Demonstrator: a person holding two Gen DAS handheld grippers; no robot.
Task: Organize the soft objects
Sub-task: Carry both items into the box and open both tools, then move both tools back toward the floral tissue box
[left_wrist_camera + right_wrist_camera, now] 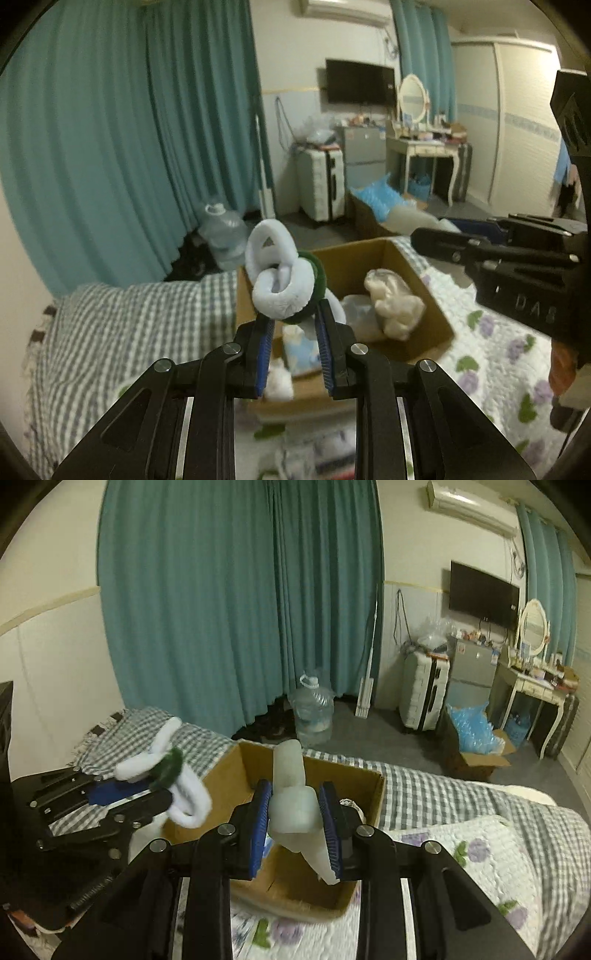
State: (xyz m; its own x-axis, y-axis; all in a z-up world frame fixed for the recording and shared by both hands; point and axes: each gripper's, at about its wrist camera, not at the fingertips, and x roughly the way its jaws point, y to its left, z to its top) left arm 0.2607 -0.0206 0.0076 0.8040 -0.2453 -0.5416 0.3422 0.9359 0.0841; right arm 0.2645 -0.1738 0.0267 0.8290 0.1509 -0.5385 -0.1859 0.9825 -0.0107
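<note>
Left tool (pixel 293 325) grips a bundle of looped sweatbands (pixel 275 275) — pale blue-white terry rings w/ a dark green one threaded through — jaws closed part-way on its lower end, holding it up over the near-left corner of an open cardboard box (pixel 402 258) on the bed (pixel 122 325). Right tool (pixel 295 812) is clamped, jaws also only part-shut, on a white rolled soft item (pixel 293 805), poss. a foam or cloth roll; blur makes the material hard to call. It hangs above the same box's interior.

Inside the box, seen from the left wrist cam: a cream plush toy in clear wrap (pixel 393 302), a blue-patterned tissue pack (pixel 301 349) & a white fluffy lump (pixel 279 384).

A grey-checked blanket (pixel 443 794) and floral quilt (pixel 480 856) cover the bed. Bkgd: teal curtains (pixel 240 609), a water jug (pixel 314 710) on the floor, a white suitcase (pixel 424 694).
</note>
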